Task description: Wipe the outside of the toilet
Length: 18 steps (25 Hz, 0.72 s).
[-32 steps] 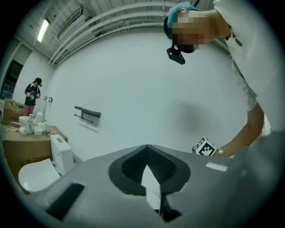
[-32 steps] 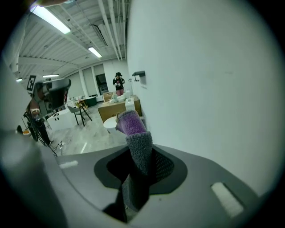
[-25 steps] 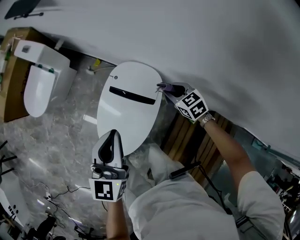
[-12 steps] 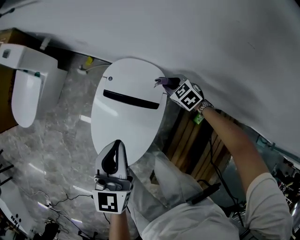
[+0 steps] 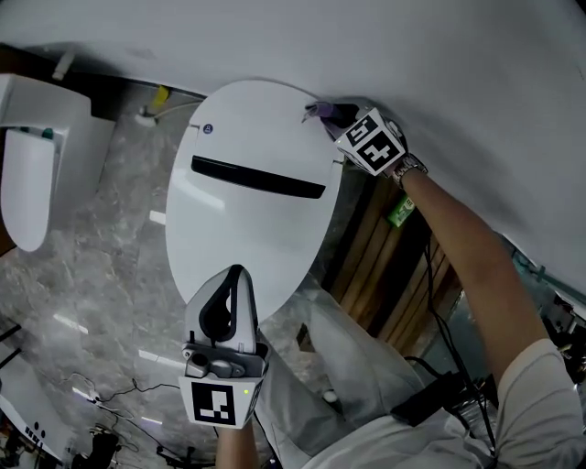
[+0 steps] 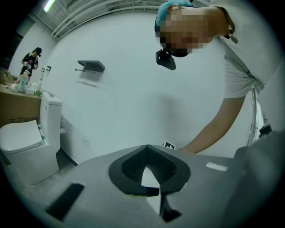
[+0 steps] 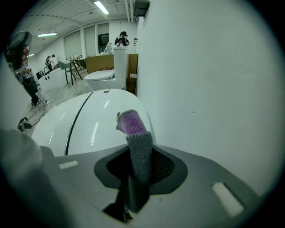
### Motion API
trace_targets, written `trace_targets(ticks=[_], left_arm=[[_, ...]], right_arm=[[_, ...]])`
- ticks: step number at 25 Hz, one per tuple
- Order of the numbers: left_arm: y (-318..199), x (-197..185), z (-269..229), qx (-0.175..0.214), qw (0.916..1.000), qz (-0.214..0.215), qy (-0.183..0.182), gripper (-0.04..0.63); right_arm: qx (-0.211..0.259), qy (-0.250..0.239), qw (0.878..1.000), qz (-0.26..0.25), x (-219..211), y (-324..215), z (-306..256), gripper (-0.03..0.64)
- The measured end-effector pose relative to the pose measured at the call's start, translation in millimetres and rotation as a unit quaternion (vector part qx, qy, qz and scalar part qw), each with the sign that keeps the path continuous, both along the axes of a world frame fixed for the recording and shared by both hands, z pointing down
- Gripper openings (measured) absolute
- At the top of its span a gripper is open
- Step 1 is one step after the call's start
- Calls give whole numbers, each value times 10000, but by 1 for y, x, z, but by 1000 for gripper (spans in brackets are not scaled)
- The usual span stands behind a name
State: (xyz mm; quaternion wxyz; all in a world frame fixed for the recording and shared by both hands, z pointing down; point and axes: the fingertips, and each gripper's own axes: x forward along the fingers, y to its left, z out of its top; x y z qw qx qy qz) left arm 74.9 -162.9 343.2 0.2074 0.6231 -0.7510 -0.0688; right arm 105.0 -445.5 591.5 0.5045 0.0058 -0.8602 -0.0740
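Left of the right gripper (image 5: pixel 330 114), pinching a cloth (image 7: pixel 139 151): toilet (image 5: pixel 247 220), rear edge. Left gripper (image 5: pixel 234 275): pressed together, empty, farther.

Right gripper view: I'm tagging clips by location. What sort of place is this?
Probably a workshop hall, not a bathroom: a toilet and a second toilet beside cardboard boxes, strip lights overhead.
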Motion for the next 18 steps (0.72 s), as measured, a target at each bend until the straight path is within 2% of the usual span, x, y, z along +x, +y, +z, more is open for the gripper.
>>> trace_targets(ticks=[4,9,18], left_arm=[[9,6,17,-1,10000,30,68,5],[22,15,33,-216,9995,39,246,5],[30,9,27,-25,9998,-54,202,5]], right_arm=[[97,-83,9999,49,4,2,11,97],[-137,-202,9993,294,12,11,13,95],[-75,-307,9988,370,26,29,12,94]])
